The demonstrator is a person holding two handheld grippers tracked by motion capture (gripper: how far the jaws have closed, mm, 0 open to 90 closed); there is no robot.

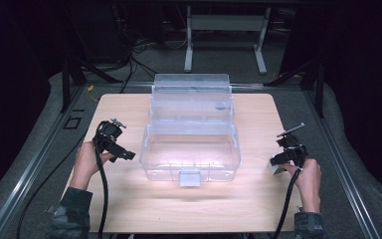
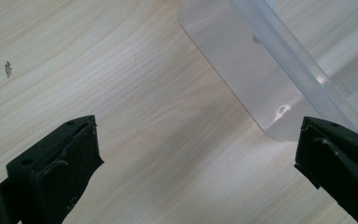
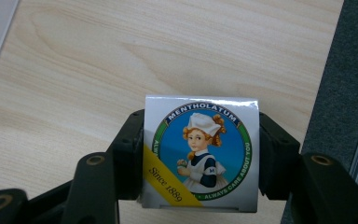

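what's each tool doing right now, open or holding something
left tool: open, nothing between its jaws, beside the clear box
right tool: closed on a small Mentholatum box

Lab, dark curtains (image 1: pixel 10 99), cables (image 1: pixel 129 55), table (image 1: pixel 129 209)

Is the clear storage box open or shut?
Open: the clear storage box has its lid tilted back behind it, and its inside looks empty.

Bright tabletop glare, dark surroundings
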